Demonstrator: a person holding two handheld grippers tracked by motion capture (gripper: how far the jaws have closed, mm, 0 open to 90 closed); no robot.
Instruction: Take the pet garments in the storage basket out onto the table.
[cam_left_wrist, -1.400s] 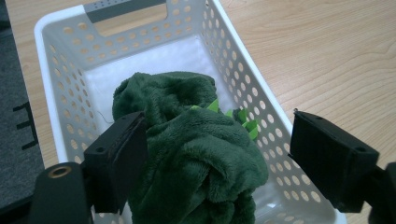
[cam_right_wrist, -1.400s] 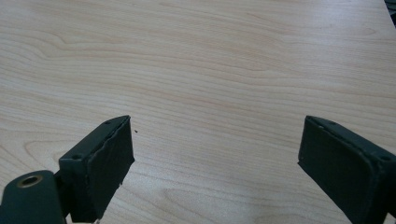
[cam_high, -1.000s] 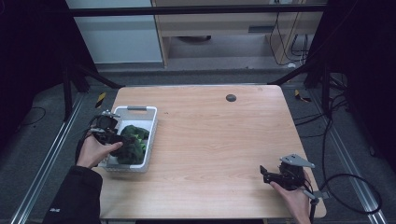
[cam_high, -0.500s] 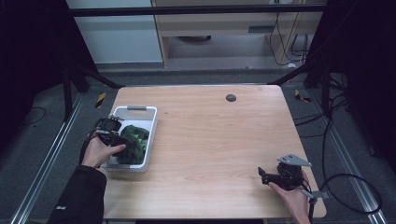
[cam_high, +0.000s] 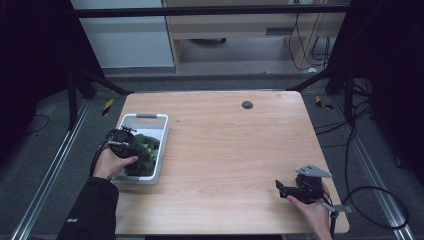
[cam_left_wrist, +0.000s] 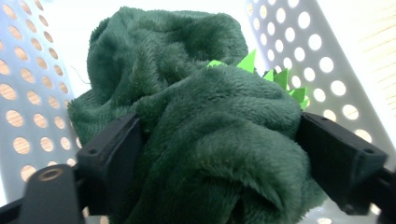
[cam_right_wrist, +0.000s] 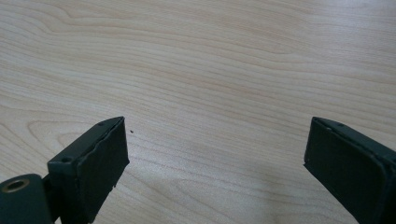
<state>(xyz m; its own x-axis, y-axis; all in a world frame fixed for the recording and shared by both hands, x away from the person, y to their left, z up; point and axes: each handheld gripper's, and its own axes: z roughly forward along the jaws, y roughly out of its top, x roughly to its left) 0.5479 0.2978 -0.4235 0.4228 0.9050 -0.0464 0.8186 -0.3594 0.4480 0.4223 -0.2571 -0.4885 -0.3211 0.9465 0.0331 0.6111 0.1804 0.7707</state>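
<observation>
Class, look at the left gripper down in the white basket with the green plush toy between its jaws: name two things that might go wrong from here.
1. The left gripper has just been closing its jaws around the bulky green plush toy; soft pile may slip out when lifted.
2. The toy fills the white basket, so a pull may drag the light basket along or snag the toy's lime spikes on its perforated wall.
</observation>
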